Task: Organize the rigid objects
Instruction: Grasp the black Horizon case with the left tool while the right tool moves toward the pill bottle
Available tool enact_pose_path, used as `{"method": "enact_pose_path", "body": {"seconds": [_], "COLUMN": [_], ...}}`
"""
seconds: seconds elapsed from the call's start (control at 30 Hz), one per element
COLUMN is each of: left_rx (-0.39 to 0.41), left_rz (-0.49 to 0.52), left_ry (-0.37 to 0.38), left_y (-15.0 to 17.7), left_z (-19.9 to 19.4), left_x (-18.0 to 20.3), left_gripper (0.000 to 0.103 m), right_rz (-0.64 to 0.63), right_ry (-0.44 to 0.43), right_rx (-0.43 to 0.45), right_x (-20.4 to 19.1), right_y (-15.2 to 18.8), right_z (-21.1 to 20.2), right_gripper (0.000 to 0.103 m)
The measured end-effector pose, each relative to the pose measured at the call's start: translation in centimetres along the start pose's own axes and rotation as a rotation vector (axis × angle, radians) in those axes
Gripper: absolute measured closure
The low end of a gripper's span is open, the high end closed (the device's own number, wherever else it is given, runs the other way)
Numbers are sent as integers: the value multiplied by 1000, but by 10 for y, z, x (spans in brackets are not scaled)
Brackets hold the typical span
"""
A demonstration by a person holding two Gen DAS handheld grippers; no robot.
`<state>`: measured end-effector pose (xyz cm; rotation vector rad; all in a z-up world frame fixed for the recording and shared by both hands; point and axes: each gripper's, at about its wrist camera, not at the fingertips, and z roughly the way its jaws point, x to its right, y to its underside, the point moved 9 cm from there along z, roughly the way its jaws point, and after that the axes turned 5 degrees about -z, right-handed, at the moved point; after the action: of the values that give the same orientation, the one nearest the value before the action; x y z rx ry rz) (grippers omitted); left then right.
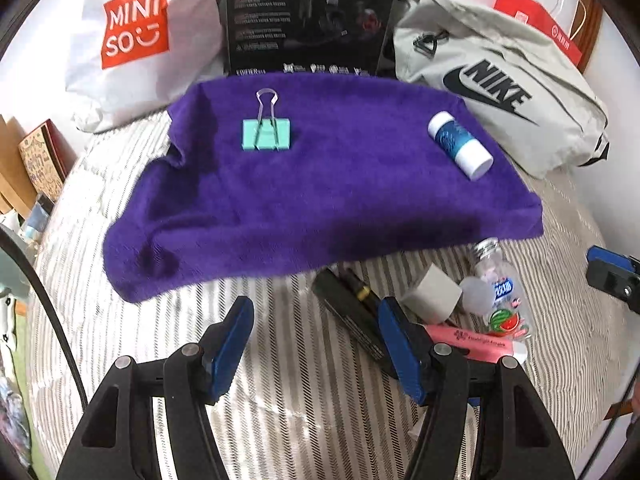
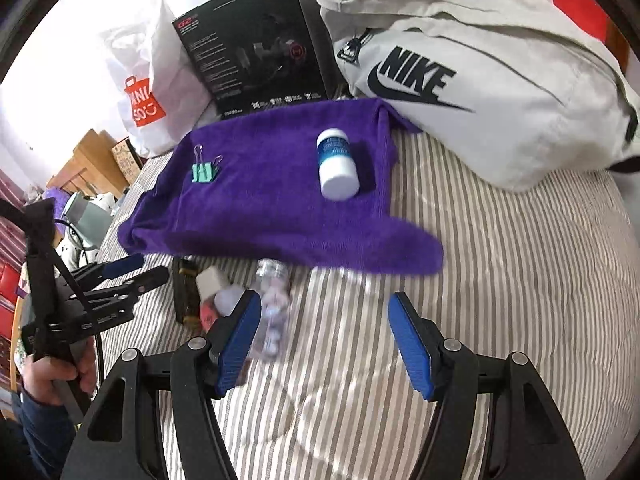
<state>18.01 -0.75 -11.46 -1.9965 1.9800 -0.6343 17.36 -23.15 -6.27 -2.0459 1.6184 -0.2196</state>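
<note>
A purple towel (image 1: 320, 184) lies on the striped bed, also in the right wrist view (image 2: 272, 200). On it rest a teal binder clip (image 1: 266, 134) (image 2: 205, 172) and a white and blue bottle (image 1: 460, 144) (image 2: 337, 164). In front of the towel lie a small clear bottle (image 1: 500, 292) (image 2: 274, 312), a grey block (image 1: 434, 294), a pink highlighter (image 1: 476, 342) and a black case (image 1: 348, 312). My left gripper (image 1: 316, 344) is open and empty over the bed, left of these items. My right gripper (image 2: 326, 340) is open and empty, with the clear bottle by its left finger.
A white Miniso bag (image 1: 136, 36), a black Hecate box (image 1: 308, 16) and a grey Nike bag (image 1: 496, 84) stand behind the towel. A red bag (image 1: 536, 20) is at the far right. Shelves with boxes (image 1: 36, 160) stand left of the bed.
</note>
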Motion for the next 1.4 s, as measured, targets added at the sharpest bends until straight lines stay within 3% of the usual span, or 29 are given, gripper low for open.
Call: {"method": "enact_pose_path", "body": {"seconds": [0.3, 0.43, 0.57, 0.7, 0.87, 0.93, 1.07, 1.33, 1.4], "left_rx": [5, -22, -28, -37, -32, -38, -49, -39, -16], "left_rz": [13, 19, -16, -17, -2, 5, -11, 44, 37], "left_ry": [-32, -109, -37, -20, -30, -67, -70, -71, -70], "left_y": [11, 20, 22, 19, 17, 17, 23, 23, 22], "left_z": [-5, -5, -7, 0, 4, 4, -1, 6, 8], "left_x": [-17, -37, -32, -15, -6, -14, -30, -16, -14], "left_gripper": [35, 37, 37, 37, 34, 32, 31, 34, 44], "right_rz": [15, 8, -2, -14, -27, -29, -38, -47, -51], "right_ry": [-16, -27, -31, -33, -32, -29, -26, -35, -34], "right_rx": [-27, -34, -41, -46, -58, -63, -76, -83, -84], "right_x": [-6, -11, -14, -17, -20, -20, -21, -25, -26], "right_y": [28, 32, 33, 32, 34, 35, 38, 36, 35], "right_z": [1, 3, 4, 5, 6, 7, 10, 13, 13], "right_gripper": [36, 36, 36, 36, 36, 36, 36, 35, 35]}}
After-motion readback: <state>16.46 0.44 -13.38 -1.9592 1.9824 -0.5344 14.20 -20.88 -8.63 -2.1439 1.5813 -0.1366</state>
